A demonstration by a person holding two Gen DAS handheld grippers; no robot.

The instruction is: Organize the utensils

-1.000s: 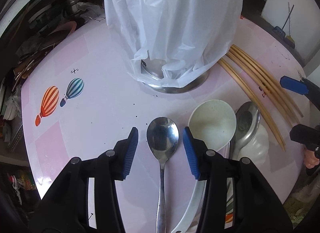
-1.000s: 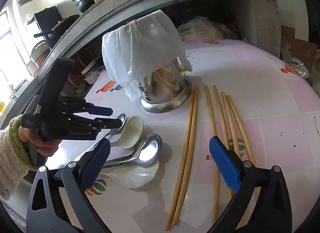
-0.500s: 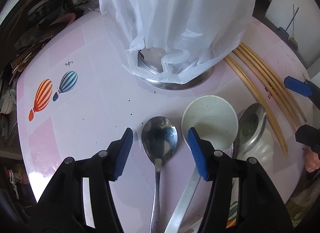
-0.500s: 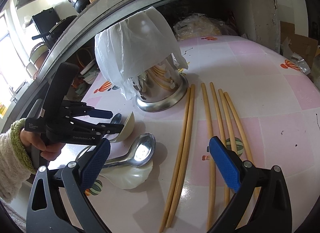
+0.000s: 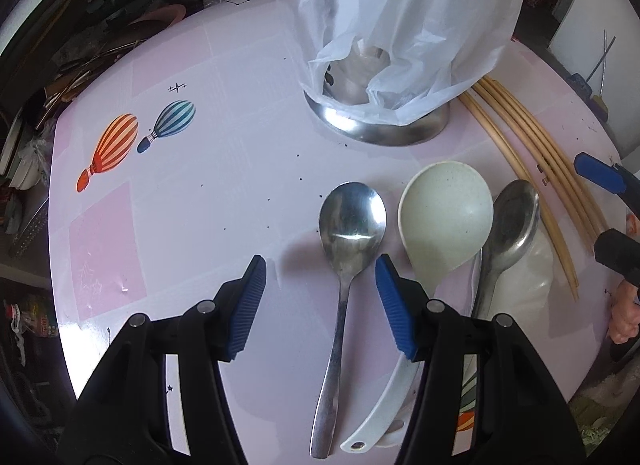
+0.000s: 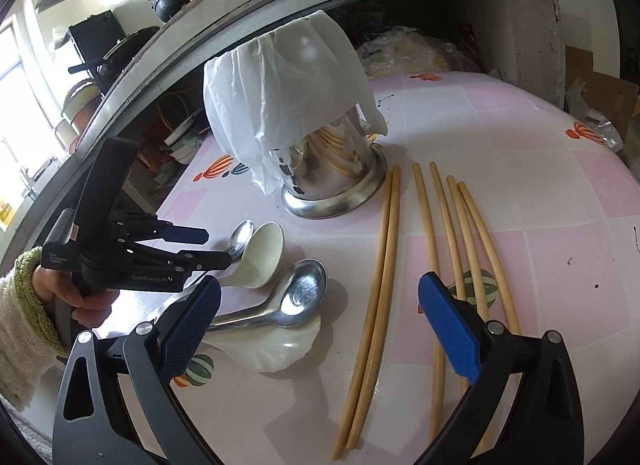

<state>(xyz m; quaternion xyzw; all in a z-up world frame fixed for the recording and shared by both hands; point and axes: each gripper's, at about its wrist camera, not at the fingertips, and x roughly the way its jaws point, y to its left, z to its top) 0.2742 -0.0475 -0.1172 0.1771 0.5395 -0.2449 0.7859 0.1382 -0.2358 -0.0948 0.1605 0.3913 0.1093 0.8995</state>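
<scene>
A steel spoon (image 5: 352,225) lies on the pink table, its handle running between the open jaws of my left gripper (image 5: 320,301), which hovers above it and holds nothing. Right of it lie a cream ladle (image 5: 444,221), a steel ladle (image 5: 512,221) and a white shell-shaped spoon (image 6: 276,349). Several bamboo chopsticks (image 6: 436,241) lie in front of my open, empty right gripper (image 6: 320,329). A steel utensil holder (image 6: 332,181) draped with a white plastic bag (image 6: 280,97) stands behind them. The left gripper also shows in the right wrist view (image 6: 212,245).
The round table (image 5: 200,205) carries balloon prints and ends close on the left and near sides. Cluttered shelves with pots and bowls (image 6: 180,133) stand behind the holder. A cardboard box (image 6: 600,93) sits past the far right edge.
My left gripper has pulled back along the steel spoon from its bowl to its handle and has opened wider. My right gripper has stayed open and nearly still.
</scene>
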